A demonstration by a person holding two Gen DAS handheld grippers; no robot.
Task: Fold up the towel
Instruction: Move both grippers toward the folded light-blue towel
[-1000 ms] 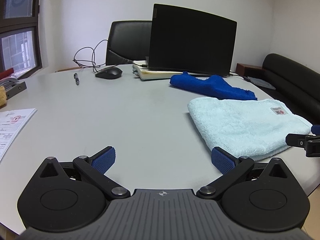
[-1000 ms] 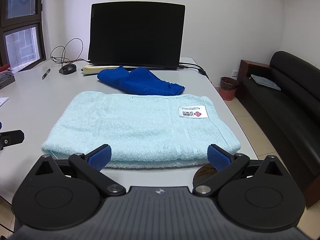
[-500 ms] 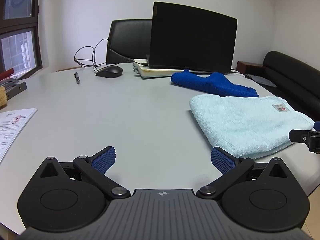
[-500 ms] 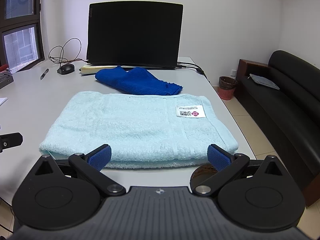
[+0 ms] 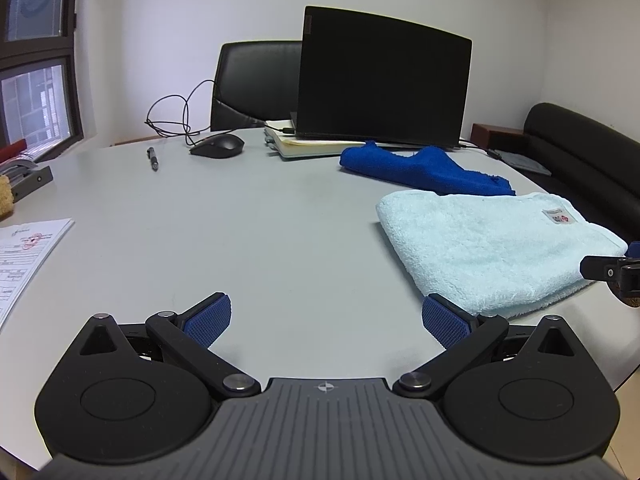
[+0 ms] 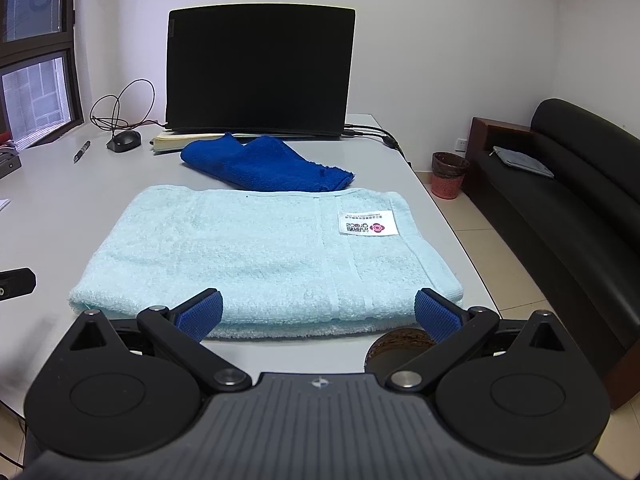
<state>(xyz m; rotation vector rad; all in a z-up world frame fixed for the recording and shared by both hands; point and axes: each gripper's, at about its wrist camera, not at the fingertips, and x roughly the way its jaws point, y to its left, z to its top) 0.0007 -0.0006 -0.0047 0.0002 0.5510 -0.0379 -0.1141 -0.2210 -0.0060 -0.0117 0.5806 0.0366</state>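
A light blue towel [image 6: 260,252] lies folded flat on the grey table [image 6: 56,216], a white label [image 6: 368,227] on its right part. My right gripper [image 6: 318,314] stands open just in front of the towel's near edge, nothing between its blue pads. In the left wrist view the same towel [image 5: 488,244] lies at the right. My left gripper [image 5: 326,320] is open over bare table to the towel's left, its right pad [image 5: 444,324] close to the towel's near corner. A tip of the right gripper [image 5: 610,270] shows at that view's right edge.
A dark blue cloth [image 6: 264,164] lies behind the towel, in front of an open black laptop [image 6: 260,72] on a notebook. A mouse [image 5: 218,146] with cable and a pen [image 5: 152,159] lie at the back left, papers [image 5: 28,248] at the left. A sofa [image 6: 568,200] and a bin [image 6: 448,174] stand right of the table.
Both grippers have drifted slightly; the towel sits a little lower and nearer in the right wrist view. Both stay open and the towel lies still.
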